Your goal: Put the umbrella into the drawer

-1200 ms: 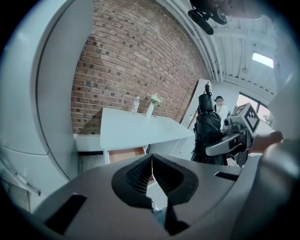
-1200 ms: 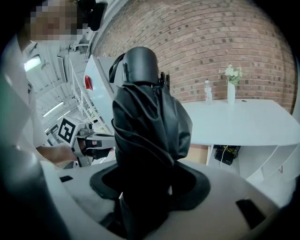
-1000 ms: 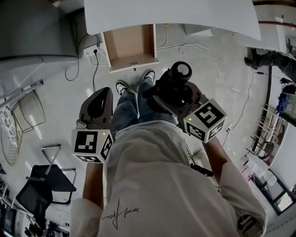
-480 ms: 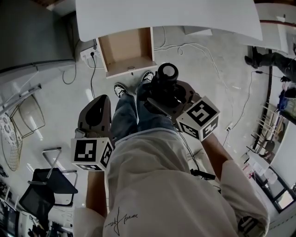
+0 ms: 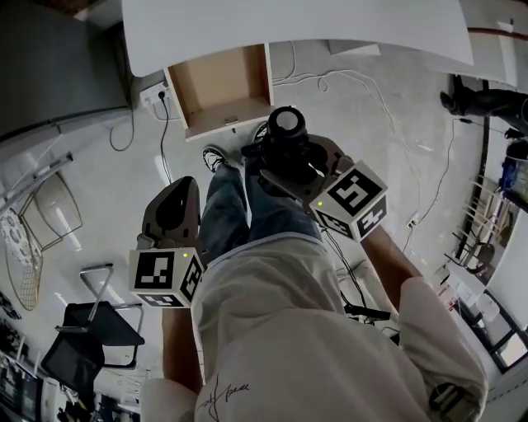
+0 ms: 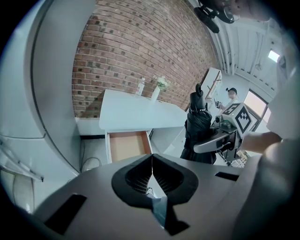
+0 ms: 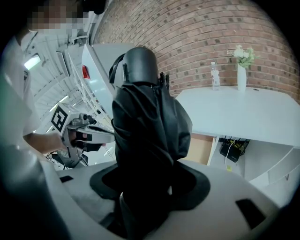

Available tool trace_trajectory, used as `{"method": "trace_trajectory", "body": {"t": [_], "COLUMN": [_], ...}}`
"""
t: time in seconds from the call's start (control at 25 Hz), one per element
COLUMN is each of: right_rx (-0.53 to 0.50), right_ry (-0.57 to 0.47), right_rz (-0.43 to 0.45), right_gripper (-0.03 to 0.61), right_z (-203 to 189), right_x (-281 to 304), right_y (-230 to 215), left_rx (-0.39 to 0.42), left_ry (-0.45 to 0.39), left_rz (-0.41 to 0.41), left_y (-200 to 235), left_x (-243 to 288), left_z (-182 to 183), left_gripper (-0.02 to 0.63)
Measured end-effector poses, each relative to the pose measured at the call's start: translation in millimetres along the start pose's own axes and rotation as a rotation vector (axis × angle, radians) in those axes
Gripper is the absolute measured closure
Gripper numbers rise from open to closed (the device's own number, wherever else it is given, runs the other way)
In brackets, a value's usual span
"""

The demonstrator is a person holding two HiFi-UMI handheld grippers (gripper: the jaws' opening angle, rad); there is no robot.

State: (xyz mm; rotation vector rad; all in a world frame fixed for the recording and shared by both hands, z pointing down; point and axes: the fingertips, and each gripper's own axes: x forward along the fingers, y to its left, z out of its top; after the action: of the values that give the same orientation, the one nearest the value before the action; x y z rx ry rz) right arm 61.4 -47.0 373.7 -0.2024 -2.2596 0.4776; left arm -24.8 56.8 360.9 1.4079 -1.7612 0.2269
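A folded black umbrella (image 7: 147,136) stands upright between the jaws of my right gripper (image 7: 150,187), which is shut on it. From the head view its round handle end (image 5: 286,124) points up at me, just short of the open wooden drawer (image 5: 219,82) under the white table (image 5: 289,25). The drawer holds nothing. My left gripper (image 5: 172,202) hangs lower left over the floor, shut and holding nothing. In the left gripper view the closed jaws (image 6: 152,176) face the drawer (image 6: 126,145), with the umbrella (image 6: 199,126) to the right.
My legs and shoes (image 5: 216,155) stand right in front of the drawer. Cables (image 5: 363,91) trail over the floor at right, and a power strip (image 5: 157,92) lies left of the drawer. A black chair (image 5: 87,330) and a wire rack (image 5: 21,247) stand at left. A bottle (image 7: 214,76) and a vase (image 7: 242,77) stand on the table.
My right gripper has carried the umbrella forward, closer to the open drawer. The left gripper has stayed about where it was, still shut.
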Motion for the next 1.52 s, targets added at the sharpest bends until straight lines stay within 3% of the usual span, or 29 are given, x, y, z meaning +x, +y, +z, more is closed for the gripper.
{"method": "trace_trajectory", "body": {"t": [0.6,1.52], "right_rx": [-0.048,-0.106], "right_ry": [0.054,0.194], "right_rz": [0.011,0.008], "right_gripper": [0.324,0.324], "right_z": [-11.4,-49.1], "right_x": [19.9,73.4], "right_y": [-18.2,-61.7], "left_rx": [0.022,-0.028], "left_ry": [0.022,0.045], "left_rz": [-0.015,0.005], "left_y": [-6.9,2.4], "left_x": [20.0,32.8], "left_z": [6.6,-9.9], "left_gripper": [0.595,0.594]}}
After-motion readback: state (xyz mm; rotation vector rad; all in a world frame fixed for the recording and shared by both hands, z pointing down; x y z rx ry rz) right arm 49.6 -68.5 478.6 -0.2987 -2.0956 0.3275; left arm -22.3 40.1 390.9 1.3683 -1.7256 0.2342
